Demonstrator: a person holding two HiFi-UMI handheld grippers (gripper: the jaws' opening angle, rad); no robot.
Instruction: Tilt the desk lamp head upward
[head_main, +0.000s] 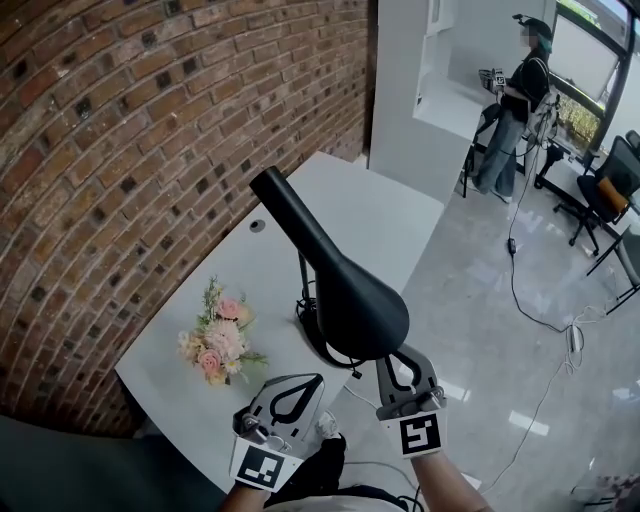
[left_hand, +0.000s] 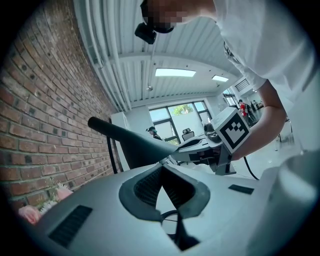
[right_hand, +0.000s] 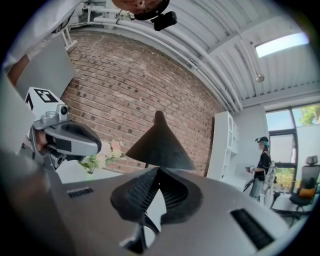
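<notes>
1. Lamp head (head_main: 350, 300) is black and sits over the near end of the white table (head_main: 250, 265), its narrow end pointing up toward the brick wall (head_main: 120, 150). Its thin stem (head_main: 303, 285) is behind it.
2. My right gripper (head_main: 400, 365) is at the lamp head's lower rim. In the right gripper view the jaws are closed, and the tips (right_hand: 159, 171) meet right on that rim, looks like a pinch on it.
3. My left gripper (head_main: 300, 392) is just beside the lamp head, low and to the left, not touching it. Its jaws are closed tip to tip (left_hand: 161, 167) with nothing between them.
4. Pink flower bunch (head_main: 218, 345) lies on the table left of the lamp, well clear of both grippers.
5. A person (head_main: 520, 100) stands far back across the room, near an office chair (head_main: 610, 185).
</notes>
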